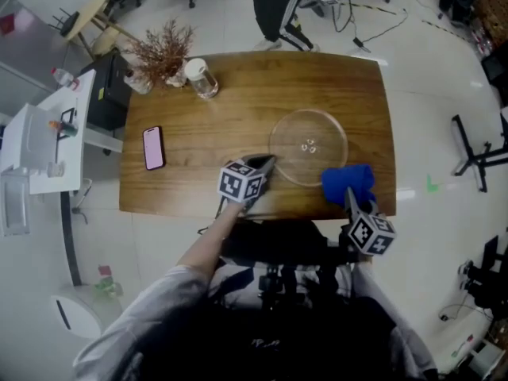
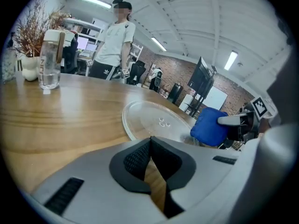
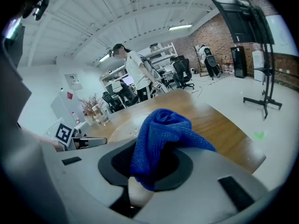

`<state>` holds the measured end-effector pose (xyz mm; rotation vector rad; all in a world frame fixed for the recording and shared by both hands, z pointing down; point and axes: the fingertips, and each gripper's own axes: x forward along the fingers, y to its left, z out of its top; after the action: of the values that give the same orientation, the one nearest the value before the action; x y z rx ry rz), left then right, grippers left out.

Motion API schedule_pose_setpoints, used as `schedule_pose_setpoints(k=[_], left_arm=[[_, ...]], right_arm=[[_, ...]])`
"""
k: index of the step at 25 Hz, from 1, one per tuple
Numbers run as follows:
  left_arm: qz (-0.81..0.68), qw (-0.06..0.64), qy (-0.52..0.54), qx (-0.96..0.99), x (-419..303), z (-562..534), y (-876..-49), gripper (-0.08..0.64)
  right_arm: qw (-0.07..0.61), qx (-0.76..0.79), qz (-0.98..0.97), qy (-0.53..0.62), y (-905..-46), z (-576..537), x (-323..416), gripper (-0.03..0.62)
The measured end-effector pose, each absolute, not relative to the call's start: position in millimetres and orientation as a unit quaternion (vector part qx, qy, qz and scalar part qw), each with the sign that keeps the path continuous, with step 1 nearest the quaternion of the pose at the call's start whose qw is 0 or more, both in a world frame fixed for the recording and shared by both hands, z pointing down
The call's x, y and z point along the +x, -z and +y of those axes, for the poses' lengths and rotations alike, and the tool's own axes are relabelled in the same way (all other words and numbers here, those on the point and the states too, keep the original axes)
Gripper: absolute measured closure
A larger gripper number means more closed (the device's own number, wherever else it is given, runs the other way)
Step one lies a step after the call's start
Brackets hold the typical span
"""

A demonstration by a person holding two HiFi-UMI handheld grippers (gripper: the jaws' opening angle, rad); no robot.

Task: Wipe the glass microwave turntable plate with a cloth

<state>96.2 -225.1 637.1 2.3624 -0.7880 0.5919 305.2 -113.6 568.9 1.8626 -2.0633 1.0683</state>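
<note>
Just ahead of both grippers, the glass plate (image 1: 308, 146) lay flat on the table (image 1: 198, 181). The right gripper (image 3: 140, 181) was clamped on a blue cloth (image 1: 348, 182) at the plate's near rim. The left gripper (image 1: 266, 163) was closed and empty beside the rim.

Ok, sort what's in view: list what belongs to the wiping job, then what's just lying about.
Job: glass turntable plate; blue cloth, clamped in the right hand-held gripper.
Lying about: phone; lidded jar; dried twigs.
</note>
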Motion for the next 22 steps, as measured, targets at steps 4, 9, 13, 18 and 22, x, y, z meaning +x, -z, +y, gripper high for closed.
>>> schedule_pose_setpoints(k=[4,9,13,18,22], left_arm=[[-0.294,0.282,-0.21,0.889,94,-213,-631,0.566],[-0.292,0.327,-0.146,0.887,79,-205,-605,0.566],[-0.292,0.369,-0.074,0.879,57,-205,-576,0.566],[-0.287,0.376,-0.012,0.881,27,-195,-545,0.566],[-0.282,0.368,0.007,0.886,-1,-188,-529,0.566]], right_arm=[[0.088,0.623,-0.7,-0.337,-556,-113,297,0.514],[0.076,0.624,-0.706,-0.326,-542,-115,283,0.514],[0.058,0.623,-0.712,-0.319,-528,-121,264,0.514],[0.042,0.619,-0.717,-0.318,-519,-113,231,0.514],[0.038,0.626,-0.713,-0.314,-516,-99,205,0.514]])
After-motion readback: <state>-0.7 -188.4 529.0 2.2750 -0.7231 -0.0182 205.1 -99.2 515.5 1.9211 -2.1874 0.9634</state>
